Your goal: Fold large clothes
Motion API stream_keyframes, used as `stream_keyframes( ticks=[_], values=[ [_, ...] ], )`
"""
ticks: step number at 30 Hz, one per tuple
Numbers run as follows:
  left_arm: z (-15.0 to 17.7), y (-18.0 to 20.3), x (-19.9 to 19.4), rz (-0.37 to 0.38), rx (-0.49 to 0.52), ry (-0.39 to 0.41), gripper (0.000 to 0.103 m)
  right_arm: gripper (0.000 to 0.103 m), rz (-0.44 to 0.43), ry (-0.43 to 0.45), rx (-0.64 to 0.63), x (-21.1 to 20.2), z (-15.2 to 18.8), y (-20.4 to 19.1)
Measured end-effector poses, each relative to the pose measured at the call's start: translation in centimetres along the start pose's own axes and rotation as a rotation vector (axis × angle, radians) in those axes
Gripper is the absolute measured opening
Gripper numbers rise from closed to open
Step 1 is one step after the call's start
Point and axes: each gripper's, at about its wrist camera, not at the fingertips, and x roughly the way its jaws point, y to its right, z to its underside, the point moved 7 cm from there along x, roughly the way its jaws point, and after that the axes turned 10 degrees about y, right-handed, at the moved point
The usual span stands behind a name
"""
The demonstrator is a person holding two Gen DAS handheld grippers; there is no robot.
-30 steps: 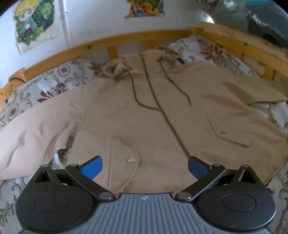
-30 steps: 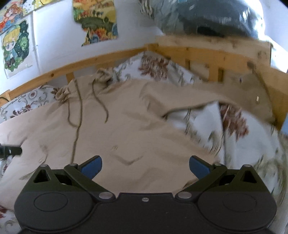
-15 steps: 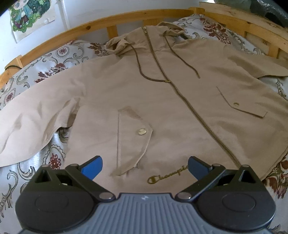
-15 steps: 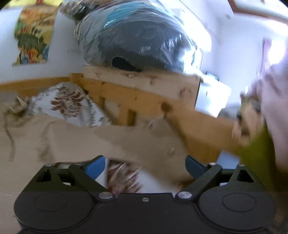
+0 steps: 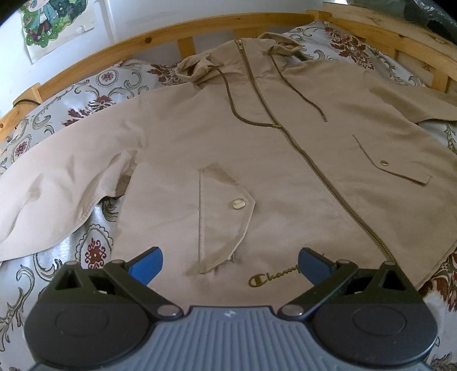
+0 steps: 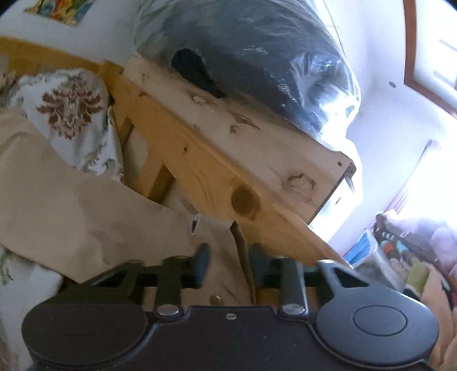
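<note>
A large beige hooded jacket (image 5: 257, 159) lies front up and spread flat on the floral bedspread (image 5: 94, 251), zipper closed, both sleeves out to the sides. My left gripper (image 5: 228, 264) is open and empty, hovering just above the jacket's hem near the gold logo. In the right wrist view my right gripper (image 6: 230, 264) has its jaws nearly closed around the cuff end of the jacket's right sleeve (image 6: 85, 217), beside the wooden bed rail (image 6: 217, 171). The fabric sits between the pads.
A wooden bed frame (image 5: 200, 31) runs along the far and right sides of the bed. A big dark bundle wrapped in plastic (image 6: 257, 57) rests on a board above the rail. Posters hang on the white wall (image 5: 54, 25).
My left gripper has drawn back, and the jacket's hem and logo have come into view. My right gripper has swung right to the sleeve end by the rail and closed from wide open onto the cuff.
</note>
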Motion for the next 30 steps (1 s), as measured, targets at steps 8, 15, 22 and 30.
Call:
stream_keyframes(
  ticks=[8, 15, 22, 30],
  values=[
    [-0.5, -0.3, -0.4, 0.018, -0.017, 0.035, 0.102, 0.0, -0.176, 0.135, 0.138, -5.6, -8.2, 0.0],
    [-0.7, -1.0, -0.8, 0.016, -0.024, 0.059, 0.102, 0.0, -0.623, 0.282, 0.462, -14.2, -22.3, -4.4],
    [-0.4, -2.6, -0.8, 0.006, -0.027, 0.072, 0.102, 0.0, -0.955, 0.344, 0.531, -20.3, -30.4, -18.8],
    [0.2, -5.2, -0.3, -0.046, -0.04, 0.063, 0.102, 0.021, -1.156, 0.255, 0.404, -25.1, -28.7, -35.2]
  ],
)
